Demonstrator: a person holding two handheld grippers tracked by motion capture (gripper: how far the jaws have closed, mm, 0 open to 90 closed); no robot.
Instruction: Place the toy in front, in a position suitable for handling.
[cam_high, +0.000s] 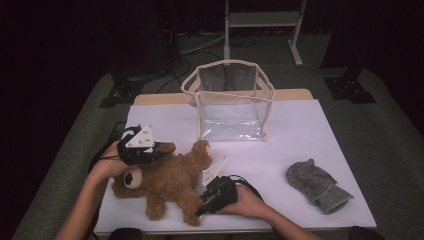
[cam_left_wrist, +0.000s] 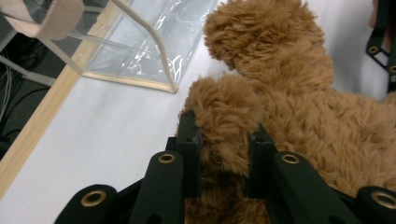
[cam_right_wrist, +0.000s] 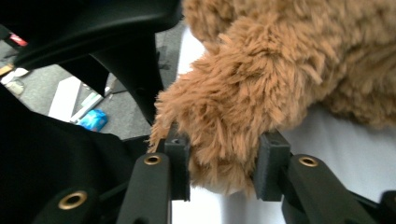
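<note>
- While I watch from the high view, the brown teddy bear (cam_high: 165, 185) lies sprawled near the desk's (cam_high: 300, 135) front edge, toward its left corner, head to the left.
- My left gripper (cam_high: 162, 147) sits over the bear's upper side; its own view shows the jaws clamped on one furry paw (cam_left_wrist: 224, 126), the pile bulging between the pads.
- My right gripper (cam_high: 202, 207) comes in at the front edge beside the bear's lower legs, with a plush foot (cam_right_wrist: 219, 121) between its jaws and fur against both pads; I read that as a grip on the foot.
- A clear plastic bag (cam_high: 232, 100) with cream trim stands open and upright at the desk's back edge, apart from the bear.
- A grey knitted hat (cam_high: 317, 185) lies toward the front right corner, well apart from both grippers.
</note>
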